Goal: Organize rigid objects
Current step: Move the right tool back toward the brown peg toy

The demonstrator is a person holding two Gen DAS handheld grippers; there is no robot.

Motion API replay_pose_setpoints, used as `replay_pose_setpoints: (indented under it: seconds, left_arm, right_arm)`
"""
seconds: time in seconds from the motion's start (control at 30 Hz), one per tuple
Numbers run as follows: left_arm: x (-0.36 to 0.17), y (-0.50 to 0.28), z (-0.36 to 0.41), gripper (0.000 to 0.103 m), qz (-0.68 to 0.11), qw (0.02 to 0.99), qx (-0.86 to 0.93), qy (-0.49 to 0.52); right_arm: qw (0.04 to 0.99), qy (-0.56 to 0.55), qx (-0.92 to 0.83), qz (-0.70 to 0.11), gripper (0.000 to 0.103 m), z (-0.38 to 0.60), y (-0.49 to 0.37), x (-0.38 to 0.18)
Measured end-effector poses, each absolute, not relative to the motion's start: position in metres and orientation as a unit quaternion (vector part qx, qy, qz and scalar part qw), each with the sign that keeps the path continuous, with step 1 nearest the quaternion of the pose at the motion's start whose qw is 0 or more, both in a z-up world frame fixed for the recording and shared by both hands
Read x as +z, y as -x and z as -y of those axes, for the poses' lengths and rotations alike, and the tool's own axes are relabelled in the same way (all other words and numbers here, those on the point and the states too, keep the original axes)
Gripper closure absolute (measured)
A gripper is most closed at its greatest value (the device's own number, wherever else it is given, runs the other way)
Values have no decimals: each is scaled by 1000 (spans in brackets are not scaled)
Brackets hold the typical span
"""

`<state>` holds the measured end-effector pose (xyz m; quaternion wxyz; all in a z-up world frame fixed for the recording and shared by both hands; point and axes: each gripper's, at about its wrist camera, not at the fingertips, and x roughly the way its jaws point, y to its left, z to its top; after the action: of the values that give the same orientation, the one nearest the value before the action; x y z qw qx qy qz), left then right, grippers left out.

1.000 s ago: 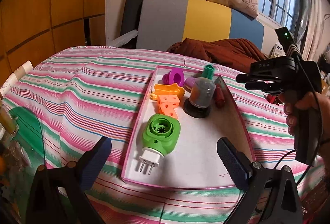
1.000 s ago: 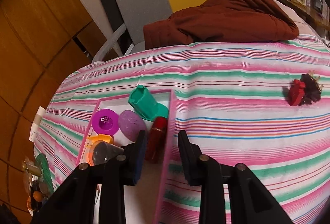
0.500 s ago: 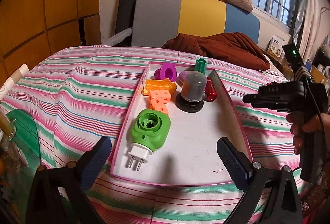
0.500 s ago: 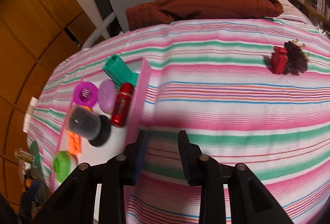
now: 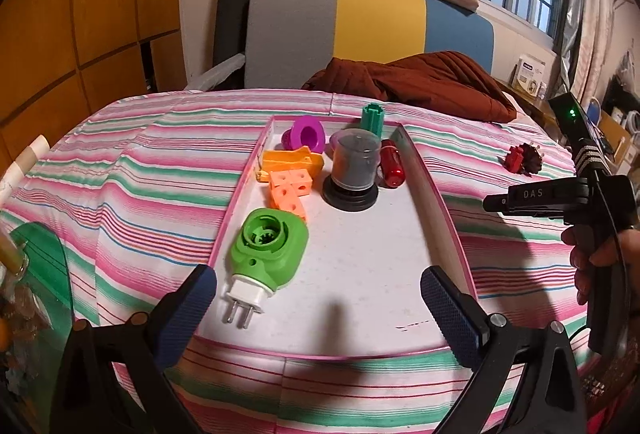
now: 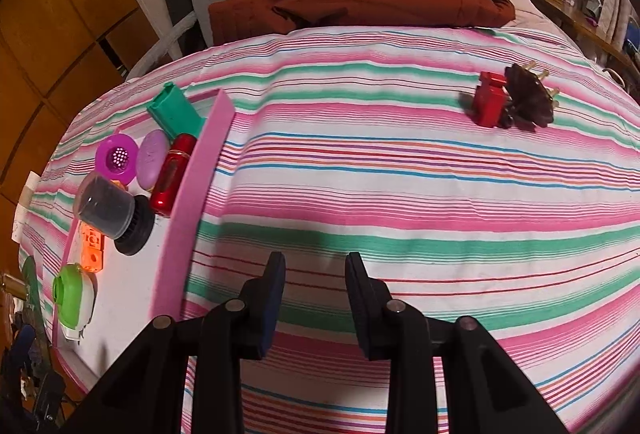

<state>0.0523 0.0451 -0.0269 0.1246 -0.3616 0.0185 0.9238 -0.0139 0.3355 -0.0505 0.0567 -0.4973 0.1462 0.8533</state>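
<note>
Red block (image 6: 489, 102) and dark spiky piece (image 6: 528, 98) sit touching on striped table (image 6: 400, 194), far-right of the right gripper (image 6: 316, 298), nearer hand, jaws narrowly spread, empty.

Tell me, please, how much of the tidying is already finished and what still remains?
Mostly done: the green plug, orange blocks, grey jar, red tube and other pieces lie in the pink tray. In hand: nothing; the right gripper and left gripper have empty jaws. Left: the red block and dark spiky piece lie on the striped cloth, outside the tray.
</note>
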Motion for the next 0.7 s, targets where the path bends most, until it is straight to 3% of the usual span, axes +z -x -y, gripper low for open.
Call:
replay_pose_setpoints:
  seconds: [0.4, 0.7]
  left_arm:
    - [-20, -56, -75, 0, -49, 147, 921, 357]
    - [-12, -55, -102, 0, -58, 175, 917, 353]
  right_arm:
    - [92, 505, 841, -171, 73, -383, 10, -52]
    - [146, 522, 798, -263, 68, -480, 8, -61]
